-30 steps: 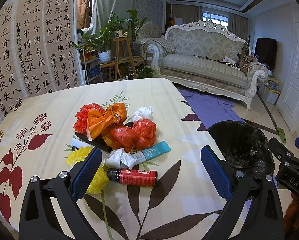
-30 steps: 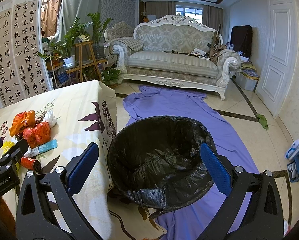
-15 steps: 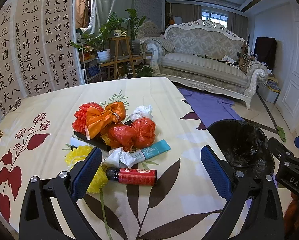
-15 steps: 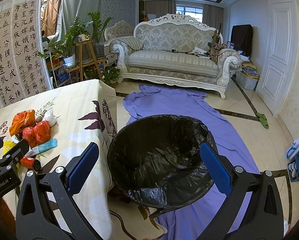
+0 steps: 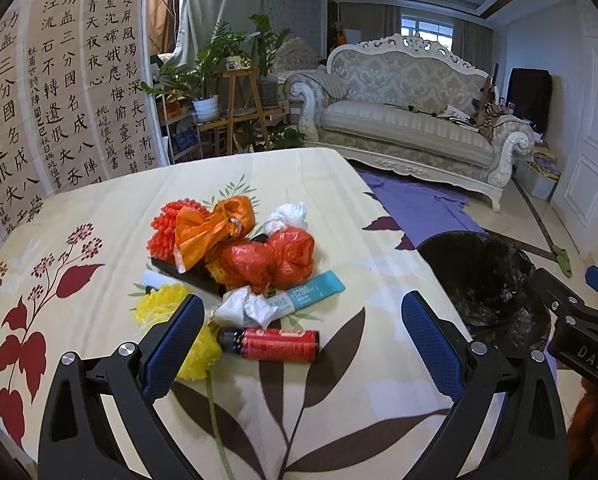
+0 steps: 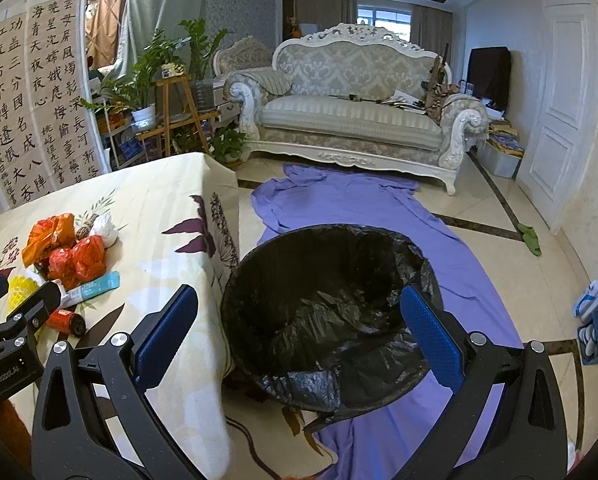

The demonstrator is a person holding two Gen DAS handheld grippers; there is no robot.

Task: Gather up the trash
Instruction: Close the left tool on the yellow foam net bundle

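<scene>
- hovering over the table (image 5: 99,216), the left gripper (image 5: 299,330) has its jaws spread wide and holds nothing; its fingers frame the near side of the trash pile.
- landmark: the red bottle (image 5: 273,344) lies on its side at the near edge of the pile, between the left fingertips in view but not touched.
- just behind the bottle: crumpled white paper (image 5: 243,306) and a teal tube (image 5: 313,292).
- behind those: two red bags (image 5: 271,260), an orange bag (image 5: 211,230), a white bag (image 5: 287,216), and a red pom-pom (image 5: 165,226) on the far left.
- left of the bottle: a yellow flower (image 5: 167,308), partly hidden by the left finger, its stem trailing toward the camera.
- right of the bottle, off the table edge on the floor: the bin (image 6: 327,304) with a black liner, on a purple cloth (image 6: 359,208).
- the right gripper (image 6: 299,330) hangs above the bin, jaws wide apart, empty.
- the liner's contents cannot be made out.
- judged step: opening approach for a first pick; the pile appears intact.
- next move, as a judgement: lower the left gripper astride the bottle, close across its body, lift and carry it right to the bin.
- risk noted: the round bottle may roll when nudged.
</scene>
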